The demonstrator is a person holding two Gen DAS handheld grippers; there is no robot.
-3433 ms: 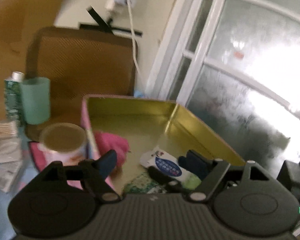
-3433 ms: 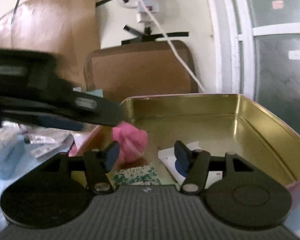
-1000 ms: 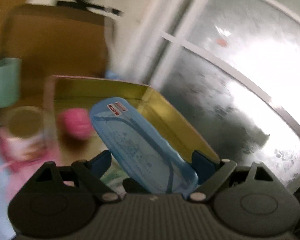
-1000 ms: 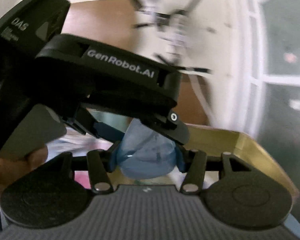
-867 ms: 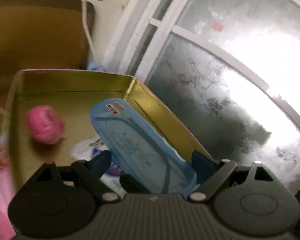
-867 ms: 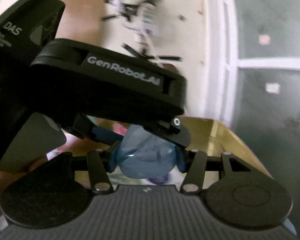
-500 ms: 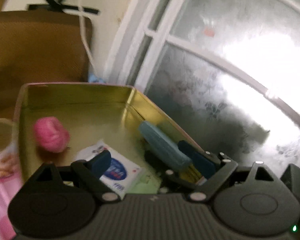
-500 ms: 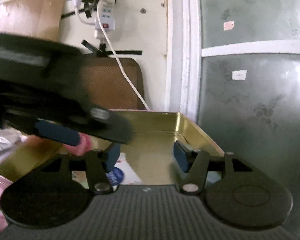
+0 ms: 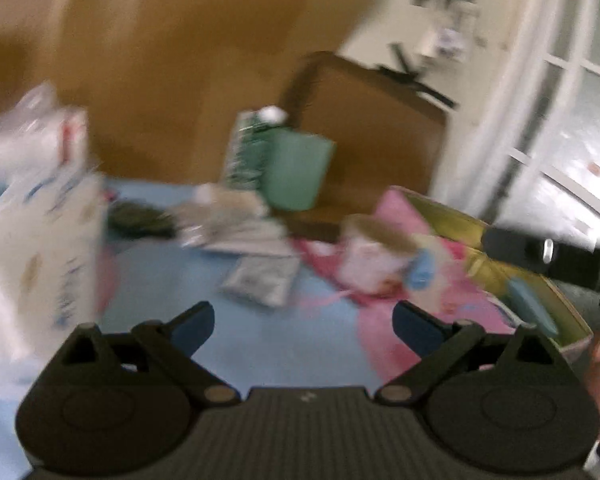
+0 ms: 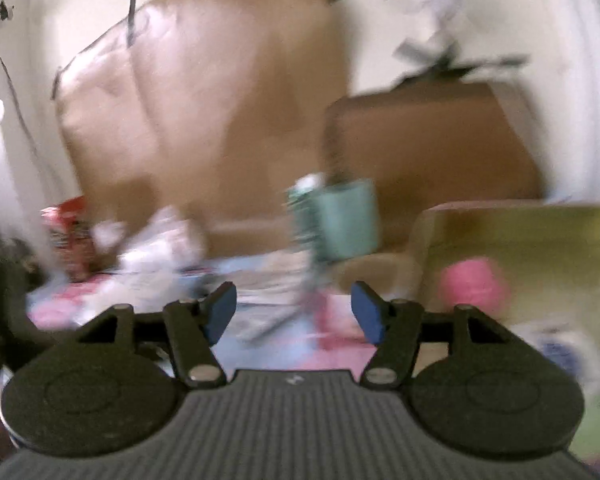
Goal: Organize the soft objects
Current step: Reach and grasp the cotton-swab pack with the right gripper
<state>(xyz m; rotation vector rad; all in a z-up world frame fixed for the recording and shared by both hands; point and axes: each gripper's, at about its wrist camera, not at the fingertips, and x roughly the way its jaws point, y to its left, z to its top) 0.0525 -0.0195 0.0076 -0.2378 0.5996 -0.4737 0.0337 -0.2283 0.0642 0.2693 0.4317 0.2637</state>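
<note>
The left wrist view is blurred. My left gripper is open, its jaws still opening, with nothing between them, above the blue tablecloth. To the right stands the gold tin, with the blue pack lying inside by its near wall. Over the tin's rim shows my right gripper as a black bar. In the right wrist view my right gripper is open and opening further, empty. There the tin sits at the right and holds a pink ball and a white-and-blue tissue pack.
A green cup and a patterned bottle stand at the back. A round lidded tub sits on pink cloth beside the tin. Flat packets and white bags lie to the left. A red packet stands far left.
The blue pack, held by both grippers a second ago, now lies in the tin. Both grippers have let go, opened wider and swung left away from the tin.
</note>
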